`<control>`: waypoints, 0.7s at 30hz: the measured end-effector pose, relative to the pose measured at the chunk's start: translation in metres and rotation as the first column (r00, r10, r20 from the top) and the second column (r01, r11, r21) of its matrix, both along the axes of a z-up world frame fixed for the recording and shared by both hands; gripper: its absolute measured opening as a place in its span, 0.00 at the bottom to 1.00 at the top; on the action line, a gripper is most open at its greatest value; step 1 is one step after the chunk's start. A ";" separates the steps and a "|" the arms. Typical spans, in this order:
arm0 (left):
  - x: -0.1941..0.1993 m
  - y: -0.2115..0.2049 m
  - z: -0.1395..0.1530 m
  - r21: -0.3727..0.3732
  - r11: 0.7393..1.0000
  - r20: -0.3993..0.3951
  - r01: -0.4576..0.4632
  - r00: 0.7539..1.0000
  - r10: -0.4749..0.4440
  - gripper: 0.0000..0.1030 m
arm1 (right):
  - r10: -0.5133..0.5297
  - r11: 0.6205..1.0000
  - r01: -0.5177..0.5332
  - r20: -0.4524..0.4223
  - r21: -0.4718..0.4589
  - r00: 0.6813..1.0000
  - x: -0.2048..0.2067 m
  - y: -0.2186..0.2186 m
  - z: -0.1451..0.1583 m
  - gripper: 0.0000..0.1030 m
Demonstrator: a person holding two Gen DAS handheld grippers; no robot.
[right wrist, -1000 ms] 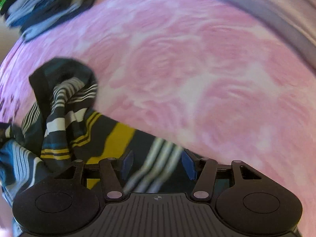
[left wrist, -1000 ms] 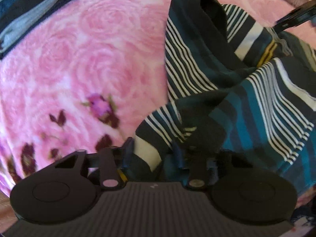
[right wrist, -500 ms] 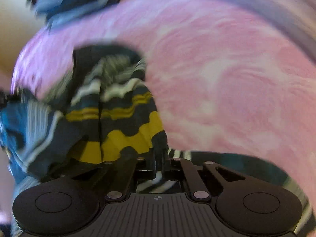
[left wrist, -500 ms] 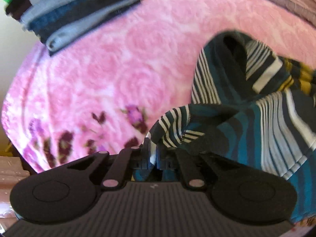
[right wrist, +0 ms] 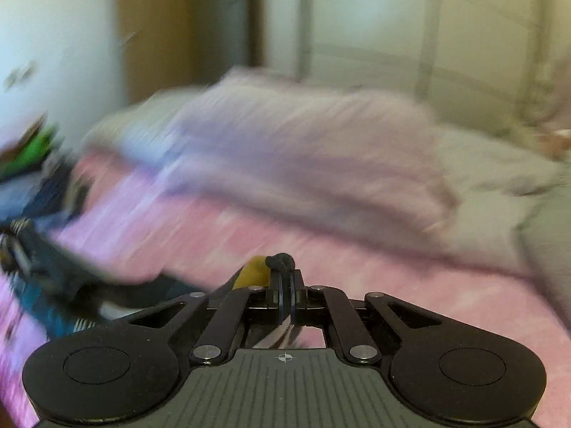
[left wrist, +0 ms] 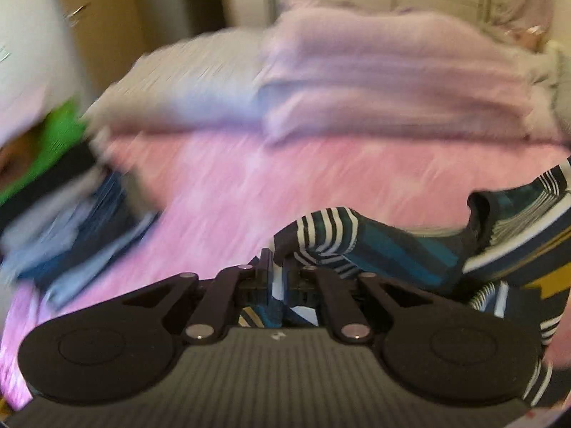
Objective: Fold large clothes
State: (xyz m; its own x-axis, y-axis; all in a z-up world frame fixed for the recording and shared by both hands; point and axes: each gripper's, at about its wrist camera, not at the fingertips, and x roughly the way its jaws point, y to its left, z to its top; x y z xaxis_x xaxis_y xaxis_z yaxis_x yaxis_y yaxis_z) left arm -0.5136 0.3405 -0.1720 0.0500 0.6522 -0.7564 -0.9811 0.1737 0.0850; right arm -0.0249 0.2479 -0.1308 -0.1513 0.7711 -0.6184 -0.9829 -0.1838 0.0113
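I see a bed under a pink rose-patterned fleece blanket (left wrist: pixel 321 185), with a lilac folded quilt (left wrist: pixel 385 82) at its head and a blurred stack of folded clothes (left wrist: pixel 67 221) at left. My left hand-held gripper (left wrist: pixel 277 267) and right hand-held gripper (right wrist: pixel 286 278) are each clamped on an edge of the dark teal, white and yellow striped garment (left wrist: pixel 392 253), which hangs stretched between them above the blanket.

A pink blanket (left wrist: pixel 249 185) is covering the bed, lilac bedding (left wrist: pixel 374 82) is lying heaped behind it, pale wall (right wrist: pixel 374 18) beyond.
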 end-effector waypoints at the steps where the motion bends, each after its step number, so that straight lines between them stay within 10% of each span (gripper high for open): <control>1: 0.010 0.019 0.004 0.001 1.000 0.024 -0.006 1.000 0.006 0.06 | -0.040 0.999 0.040 -0.024 0.024 0.999 0.010 0.006 0.011 0.00; 5: 0.049 0.071 0.003 -0.033 0.996 0.029 -0.083 0.996 0.084 0.14 | -0.121 0.990 0.126 0.098 -0.056 0.988 0.028 0.038 0.014 0.05; 7: 0.066 0.070 -0.003 -0.040 0.997 0.009 -0.069 0.998 0.069 0.26 | -0.192 0.977 0.199 0.086 -0.078 0.978 0.043 0.032 0.008 0.22; 9: 0.083 0.057 -0.016 -0.068 0.997 0.018 -0.027 0.999 0.028 0.38 | -0.244 0.963 0.245 0.021 -0.108 0.969 0.061 0.011 -0.005 0.60; 15: 0.148 -0.010 -0.075 -0.193 0.964 0.008 0.185 0.982 -0.187 0.42 | -0.420 0.841 0.352 -0.087 -0.412 0.903 0.108 -0.061 -0.082 0.63; 21: 0.244 -0.036 -0.125 -0.236 0.841 -0.108 0.487 0.847 -0.521 0.42 | -0.555 0.684 0.388 -0.096 -0.618 0.826 0.133 -0.113 -0.133 0.63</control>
